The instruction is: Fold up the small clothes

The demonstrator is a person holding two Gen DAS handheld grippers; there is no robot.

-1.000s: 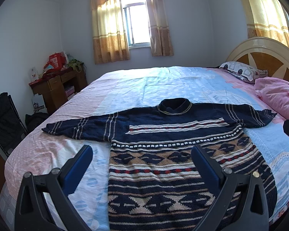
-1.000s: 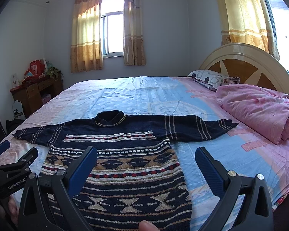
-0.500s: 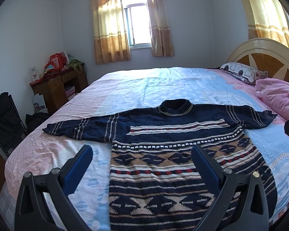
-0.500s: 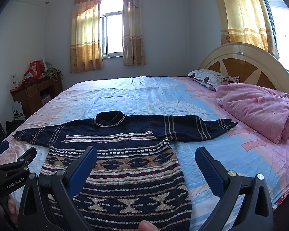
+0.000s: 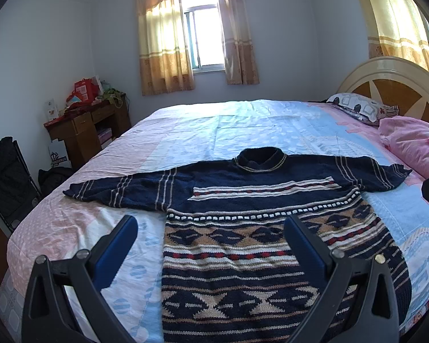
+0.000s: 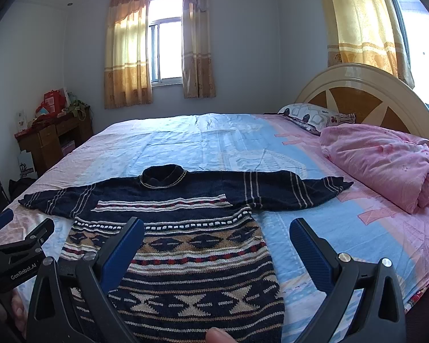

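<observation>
A: Closest in, what are the claws doing?

B: Two of them, both released. The left gripper (image 5: 210,228) hangs with its blue pads spread wide over the lower left part of the sweater (image 5: 260,228), gripping nothing. The right gripper (image 6: 216,233) is spread the same way, straddling the sweater's right edge and the bedsheet (image 6: 314,208) beside it. Neither touches the knit as far as I can tell.

A: Why spread like that?

B: My guess is they are poised ahead of the first pinch. Nothing is folded yet. A fingertip (image 6: 218,336) shows at the bottom edge of the right view, likely the person's hand around the handle.

A: And the garment?

B: One sweater, navy with tan, cream and red bands, lying flat near the front edge of the bed, hem toward the cameras, collar (image 5: 260,158) away, two sleeves stretched straight out to either side. I'd say it is laid open that way so the sleeves can come in first.

A: Beyond it?

B: One rolled pink quilt (image 6: 386,160) and one patterned pillow (image 6: 314,117) against the headboard (image 6: 354,85), well apart from the sweater. On the far left, one wooden desk (image 5: 88,125) with red packages on it. Past the bed, a window (image 5: 204,40) between two curtains
</observation>
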